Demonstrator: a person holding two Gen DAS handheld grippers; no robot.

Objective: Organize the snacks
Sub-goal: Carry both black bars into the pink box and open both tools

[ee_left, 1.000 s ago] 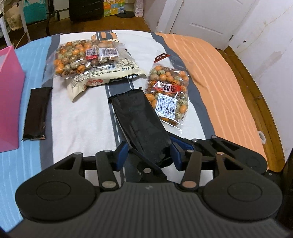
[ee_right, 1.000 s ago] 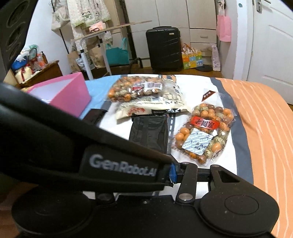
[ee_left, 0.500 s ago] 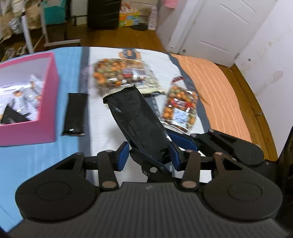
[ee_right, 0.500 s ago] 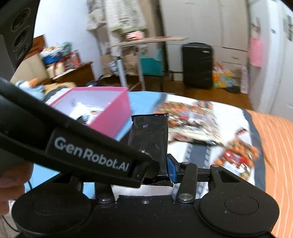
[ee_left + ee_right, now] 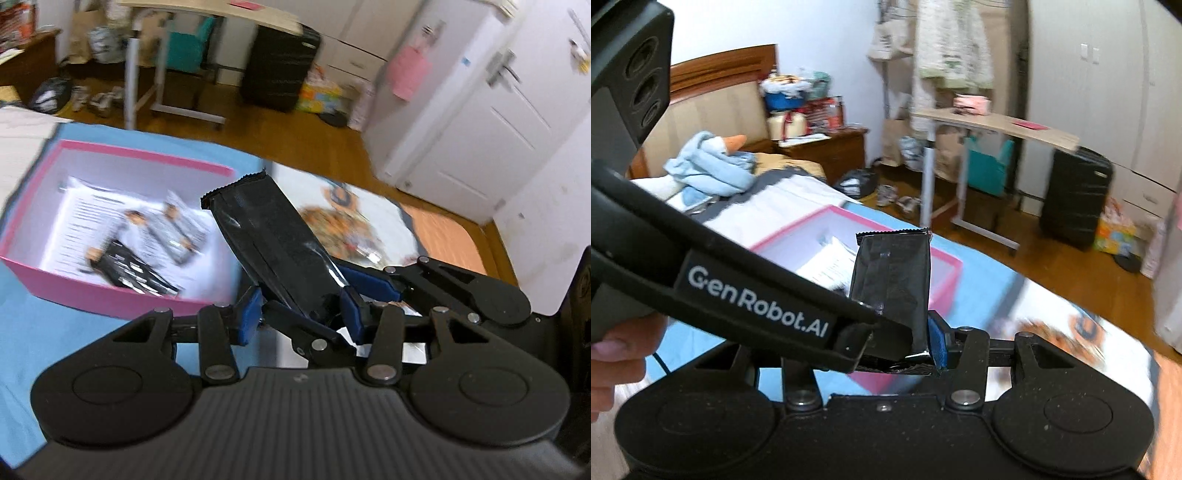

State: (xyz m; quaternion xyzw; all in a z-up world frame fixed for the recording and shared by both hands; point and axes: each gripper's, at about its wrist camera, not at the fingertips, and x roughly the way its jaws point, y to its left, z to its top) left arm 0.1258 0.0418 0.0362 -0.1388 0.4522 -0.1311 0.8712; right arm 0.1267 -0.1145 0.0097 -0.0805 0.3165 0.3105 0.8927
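Left wrist: left tongs (image 5: 301, 308) look closed on the bottom end of the black snack packet (image 5: 269, 243), held tilted up above the near wall of the pink box (image 5: 110, 295), likely lined up for a drop inside.

Right wrist: right tongs (image 5: 905, 350) show one blue pad against the same packet (image 5: 892, 284); the other finger is hidden, can't tell its state.

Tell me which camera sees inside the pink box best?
The left wrist camera. It looks down into the pink box, showing papers and a dark packet inside, though blurred. In the right wrist camera the box is mostly hidden behind the black snack packet and the other gripper's arm.
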